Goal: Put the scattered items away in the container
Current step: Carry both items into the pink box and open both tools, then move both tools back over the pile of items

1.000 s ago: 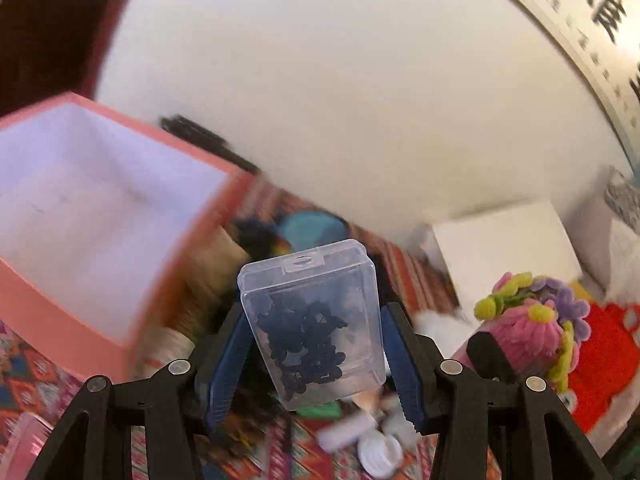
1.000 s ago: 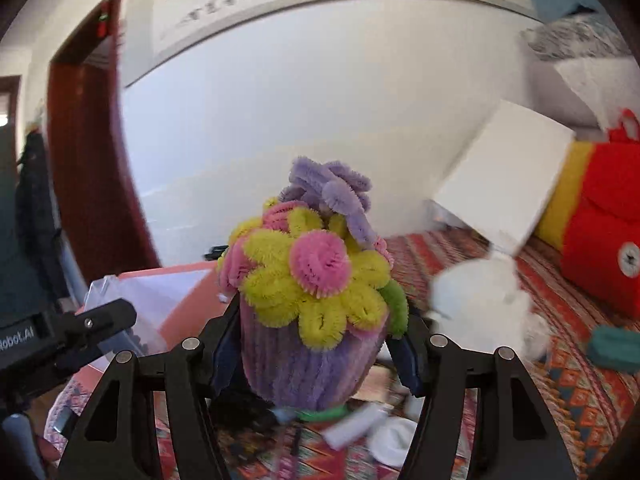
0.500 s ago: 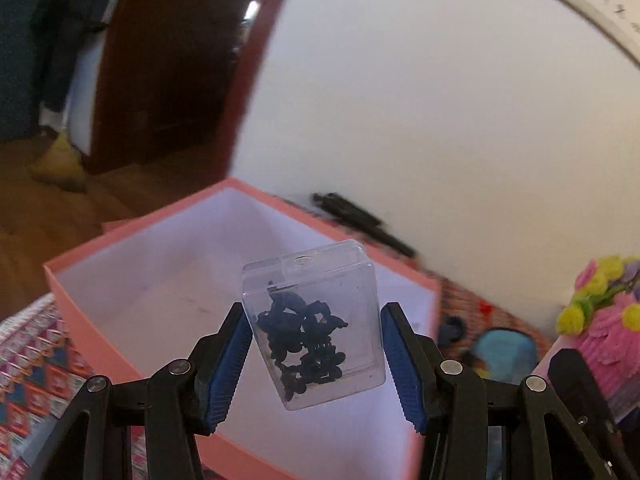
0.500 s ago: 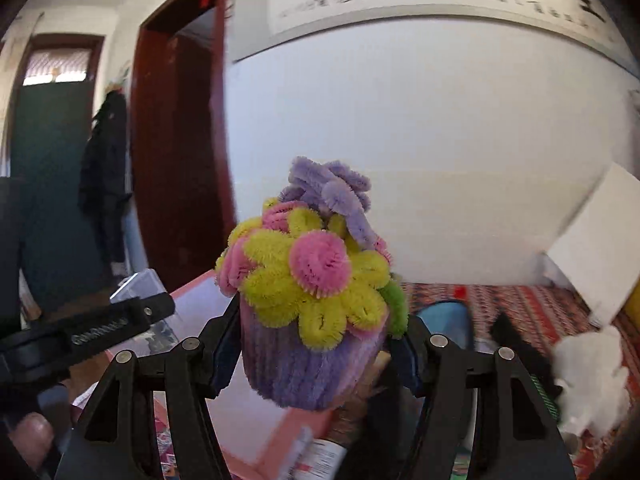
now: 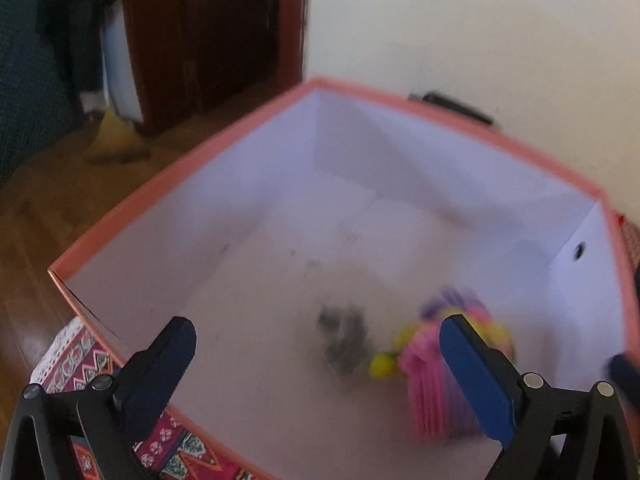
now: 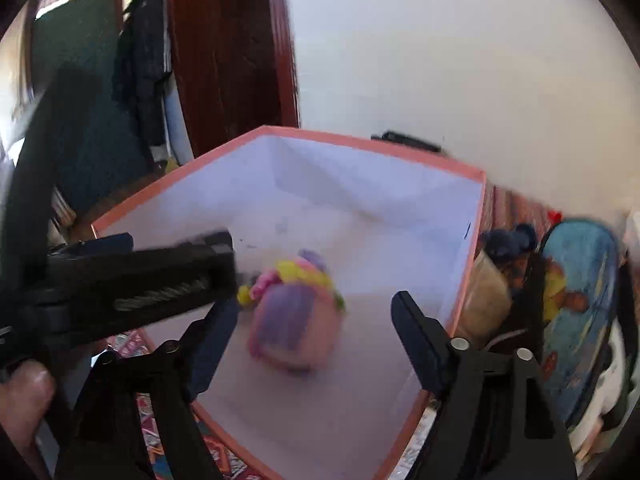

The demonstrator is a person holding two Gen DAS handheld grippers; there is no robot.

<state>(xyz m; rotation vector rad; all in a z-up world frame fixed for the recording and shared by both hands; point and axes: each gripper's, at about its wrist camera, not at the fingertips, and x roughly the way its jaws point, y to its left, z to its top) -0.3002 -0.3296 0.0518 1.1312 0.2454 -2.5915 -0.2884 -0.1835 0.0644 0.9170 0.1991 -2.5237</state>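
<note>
Below both grippers sits the box point(image 5: 256, 136), pink-rimmed and white inside. The left gripper point(image 5: 316, 364) has its jaws opening wide with nothing between them; ahead of it, in the box, is a dark blurred case point(image 5: 344, 340), apparently in mid-fall. The right gripper point(image 6: 316, 324) is opening too, and the flower pot point(image 6: 296, 320) shows just ahead of its jaws, blurred and tipped, pads clear of it. The risk I see is in the drop: the pot could roll onto the case, or the case could pop its lid on landing and spill its contents. The two grippers are close, the left one crossing the right's view, so pulling out together could knock them or catch the box rim. To the right gripper's right, outside the box, a jar point(image 6: 484, 300), a blue pouch point(image 6: 580, 280) and other clutter wait on the patterned cloth point(image 5: 80, 360).
</note>
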